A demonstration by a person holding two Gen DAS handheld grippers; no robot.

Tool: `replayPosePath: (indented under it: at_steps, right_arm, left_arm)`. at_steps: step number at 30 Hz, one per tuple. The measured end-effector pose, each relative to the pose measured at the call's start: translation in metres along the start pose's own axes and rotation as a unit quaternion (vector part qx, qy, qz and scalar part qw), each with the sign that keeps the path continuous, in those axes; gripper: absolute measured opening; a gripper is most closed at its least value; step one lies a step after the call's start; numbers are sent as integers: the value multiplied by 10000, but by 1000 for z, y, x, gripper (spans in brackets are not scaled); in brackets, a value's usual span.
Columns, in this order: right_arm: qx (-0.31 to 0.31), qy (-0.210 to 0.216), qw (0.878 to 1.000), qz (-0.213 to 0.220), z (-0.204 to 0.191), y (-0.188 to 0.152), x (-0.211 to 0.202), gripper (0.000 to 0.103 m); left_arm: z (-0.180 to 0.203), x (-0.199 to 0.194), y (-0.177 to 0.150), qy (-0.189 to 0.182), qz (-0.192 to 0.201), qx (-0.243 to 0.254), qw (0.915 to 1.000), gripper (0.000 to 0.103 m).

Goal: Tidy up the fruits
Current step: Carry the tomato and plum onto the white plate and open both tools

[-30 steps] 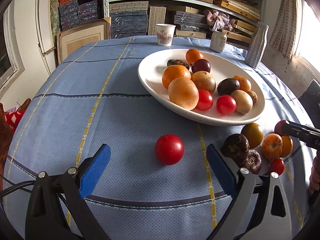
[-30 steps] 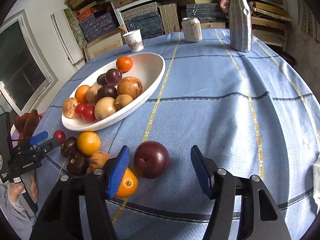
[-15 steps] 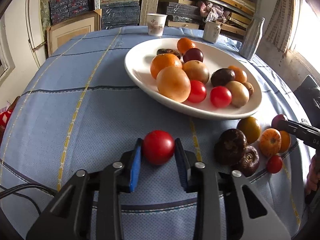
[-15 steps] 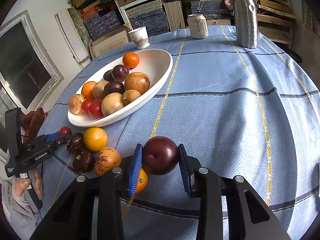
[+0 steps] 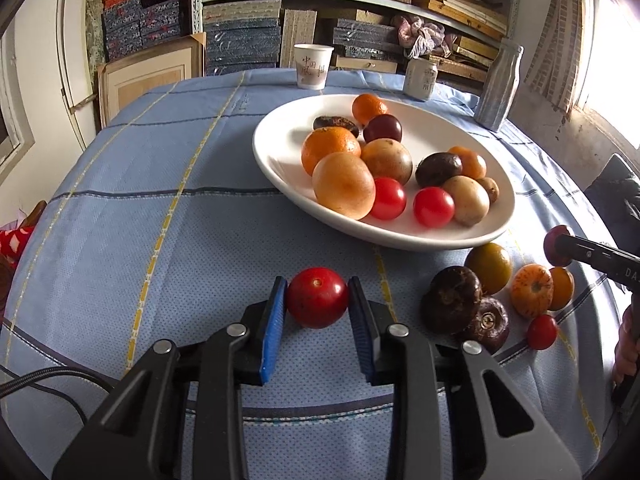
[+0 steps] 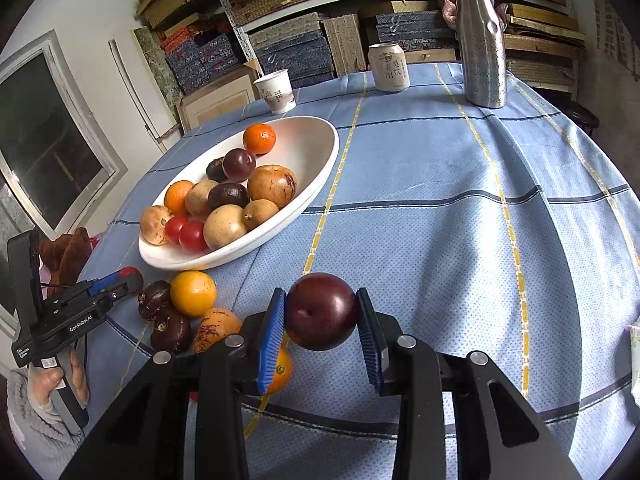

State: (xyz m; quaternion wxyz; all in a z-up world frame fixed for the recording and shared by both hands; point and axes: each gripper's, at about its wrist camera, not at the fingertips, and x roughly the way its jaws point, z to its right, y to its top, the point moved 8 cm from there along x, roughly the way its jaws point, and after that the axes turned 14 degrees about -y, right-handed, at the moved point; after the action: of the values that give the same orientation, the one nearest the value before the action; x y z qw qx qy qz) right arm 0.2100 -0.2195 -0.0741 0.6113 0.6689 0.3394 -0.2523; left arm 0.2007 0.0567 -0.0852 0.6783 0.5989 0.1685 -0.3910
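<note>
Red tomato (image 5: 317, 297) sits clamped between the blue pads of the left gripper (image 5: 318, 300), jaws closed to the fruit's width, low over the blue checked tablecloth (image 5: 160, 220), just short of the white oval dish (image 5: 280, 148). Dark plum (image 6: 321, 311) is pinched the same way by the right gripper (image 6: 321, 312), pads touching both its sides; an orange (image 6: 280, 368) lies under the left pad. Whether either fruit is lifted clear of the cloth cannot be told. Dish holds oranges, tomatoes, brown and dark purple fruit. Loose fruit lies beside its near rim: yellow-orange fruit (image 6: 193, 293), two dark brown fruits (image 6: 154, 298), speckled fruit (image 6: 216, 326). Left handle in the right view reads "GenRobot.AI". At the far edge of the table: paper cup (image 6: 276, 90) and can (image 6: 388, 67), both with printed characters too small to read, and a metal bottle (image 6: 480, 40).
</note>
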Motion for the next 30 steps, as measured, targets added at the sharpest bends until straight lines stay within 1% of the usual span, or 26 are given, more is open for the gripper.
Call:
replayPosePath:
  at_steps: [6,9,11,14,16,18,20,23,25,27,30]
  right_arm:
    - [50,14,9999,100,2,3,-4,36]
    - [74,27,9998,192,2,6,-9,36]
    - [102,68,9995,276,1,10,-14,36]
    - [191,284,9988,349,-5,25,-21,36]
    - [101,329,9986,406,-15,40,-26,36]
    - [-38,342,9981,503,-29,59,-30,36]
    - [-161,378,9975,573,-45,78,-30,36]
    - [-310,329,9970,634,-63,97,-18,36]
    - [-381,251,9969,634,-74,106,-3,36]
    - [-598,130,9960,648,-90,110,16,36]
    - [-741,103,9954,599,-107,109,40,36]
  left_arm:
    - [1,-9,4,15,180,25,9998,30]
    - [2,-17,9,-43,286,-3,9996,30]
    - [4,-25,19,-129,410,-55,9991,30]
    - [3,-33,45,-141,567,-109,9982,30]
    - [0,-33,71,-122,626,-152,9978,30]
    - [0,-31,90,-32,681,-104,9976,30]
    - [-1,-22,112,-16,737,-113,9972,30]
    - [-7,-4,130,-17,787,-254,9966,30]
    - [-14,9,136,-20,775,-363,9963,30]
    - [-24,22,139,-60,721,-484,9962,30]
    - [-38,49,136,-92,486,-608,9969,30]
